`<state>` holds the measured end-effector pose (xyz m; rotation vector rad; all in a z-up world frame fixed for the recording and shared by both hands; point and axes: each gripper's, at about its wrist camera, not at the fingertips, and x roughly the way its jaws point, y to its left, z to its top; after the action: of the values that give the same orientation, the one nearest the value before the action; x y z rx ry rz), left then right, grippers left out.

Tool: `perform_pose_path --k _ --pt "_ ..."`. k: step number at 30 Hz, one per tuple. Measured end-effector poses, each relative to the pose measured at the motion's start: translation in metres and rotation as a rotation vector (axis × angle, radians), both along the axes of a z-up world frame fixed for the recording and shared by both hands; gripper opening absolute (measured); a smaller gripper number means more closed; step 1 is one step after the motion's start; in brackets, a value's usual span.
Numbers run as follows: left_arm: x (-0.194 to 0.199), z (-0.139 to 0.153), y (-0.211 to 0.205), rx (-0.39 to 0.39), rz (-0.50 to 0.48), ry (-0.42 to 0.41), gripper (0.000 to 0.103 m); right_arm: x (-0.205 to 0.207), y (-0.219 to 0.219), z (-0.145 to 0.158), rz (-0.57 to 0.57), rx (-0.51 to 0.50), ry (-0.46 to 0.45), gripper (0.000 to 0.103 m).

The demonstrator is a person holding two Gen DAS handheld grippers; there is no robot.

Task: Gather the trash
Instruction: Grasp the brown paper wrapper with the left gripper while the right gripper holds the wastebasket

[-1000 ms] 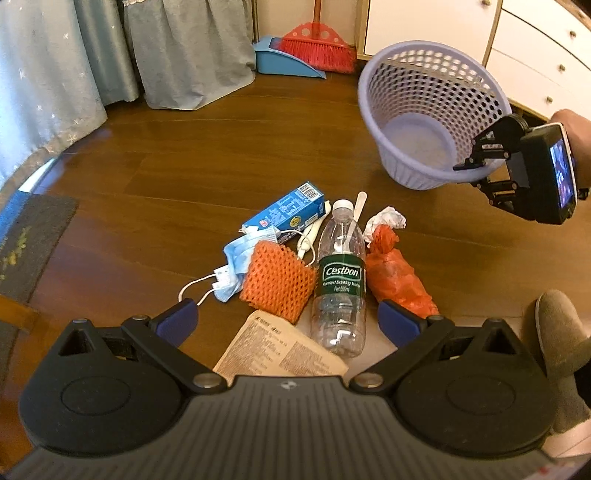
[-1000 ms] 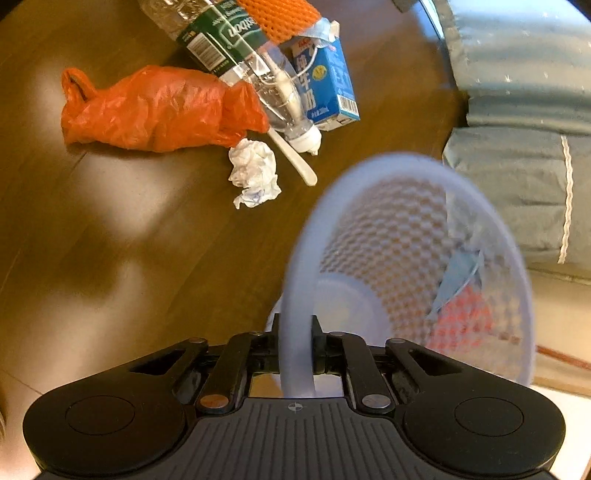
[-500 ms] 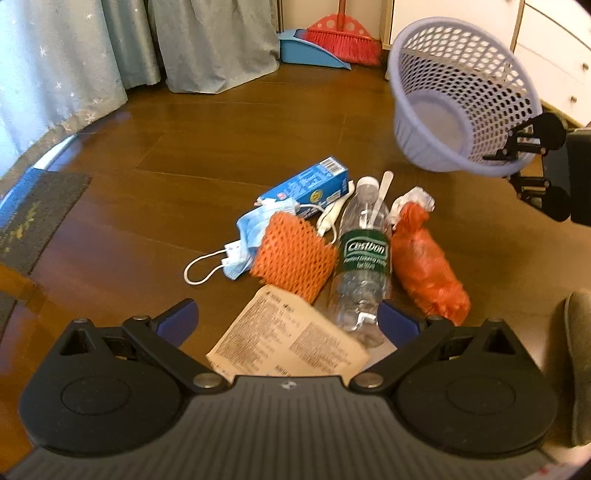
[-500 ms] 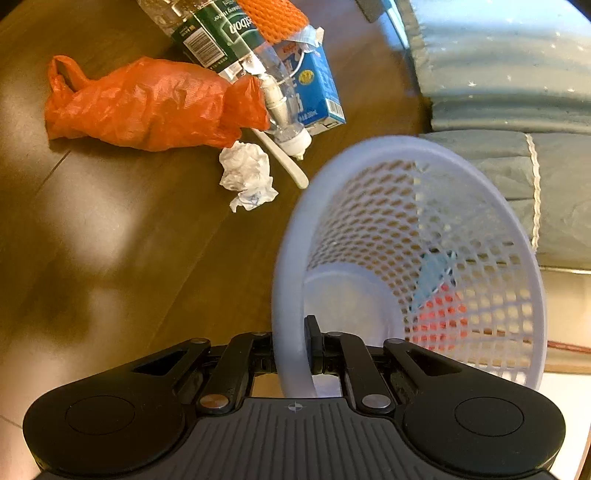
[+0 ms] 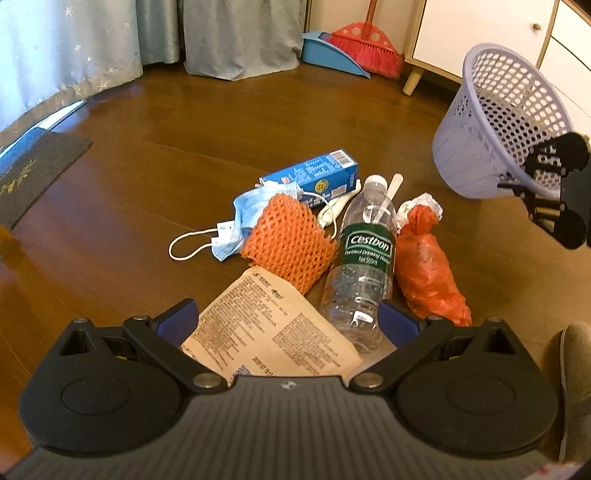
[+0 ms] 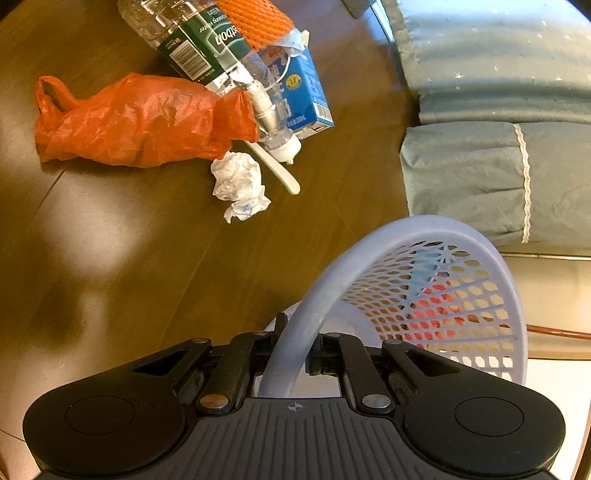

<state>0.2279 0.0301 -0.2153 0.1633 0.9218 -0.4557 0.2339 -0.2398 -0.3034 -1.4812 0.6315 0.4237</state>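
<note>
Your right gripper [image 6: 293, 354] is clamped on the rim of a lavender mesh basket [image 6: 436, 291], its jaws pressed against either side of the plastic edge. The basket hangs tilted, held off the wooden floor [image 5: 155, 155]. In the left wrist view the same basket [image 5: 495, 122] appears at the far right, near a white cabinet [image 5: 476, 33], with the black body of your right gripper at its lower rim.

Your left gripper [image 5: 288, 321] is spread wide with nothing between its blue-padded fingers [image 5: 175, 319]. It hovers just over the near end of a pile of trash on the floor.

The pile lies ahead of the left gripper. Nearest is a tan printed paper packet [image 5: 273, 328], lying between the open fingers. Beyond it, an orange foam net sleeve [image 5: 290, 243] rests against a clear plastic water bottle [image 5: 364, 262] with a green label, lying on its side. Right of the bottle, touching it, is a crumpled orange plastic bag [image 5: 428, 269], with a wad of white tissue [image 5: 423, 203] at its far end. Left of the net is a blue face mask [image 5: 240, 221] with white ear loops. A blue drink carton [image 5: 314, 175] lies behind the mask, and a white plastic spoon [image 5: 393, 184] lies beside the bottle's cap.

A red broom [image 5: 365, 48] and blue dustpan [image 5: 328, 55] stand by the far wall, beside grey curtains [image 5: 240, 37].
</note>
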Motion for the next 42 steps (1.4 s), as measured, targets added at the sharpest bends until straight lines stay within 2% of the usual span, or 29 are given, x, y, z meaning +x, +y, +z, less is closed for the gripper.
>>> perform_pose_path --k 6,12,19,36,42 --pt "0.001 -0.002 0.008 0.002 0.035 -0.012 0.102 0.005 0.004 -0.002 -0.084 0.057 -0.039 0.004" --pt "0.002 -0.002 0.011 -0.017 0.054 -0.019 0.102 0.009 0.013 -0.004 -0.101 0.09 -0.082 0.004" --pt "0.002 -0.01 0.014 -0.03 0.069 0.012 0.102 0.009 0.011 -0.002 -0.092 0.099 -0.076 0.004" --pt "0.003 -0.017 0.02 -0.024 0.104 0.024 0.101 0.004 0.014 -0.003 -0.095 0.105 -0.057 0.003" --pt "0.006 -0.022 0.027 -0.028 0.149 0.04 0.101 0.004 0.014 -0.003 -0.092 0.103 -0.051 0.002"
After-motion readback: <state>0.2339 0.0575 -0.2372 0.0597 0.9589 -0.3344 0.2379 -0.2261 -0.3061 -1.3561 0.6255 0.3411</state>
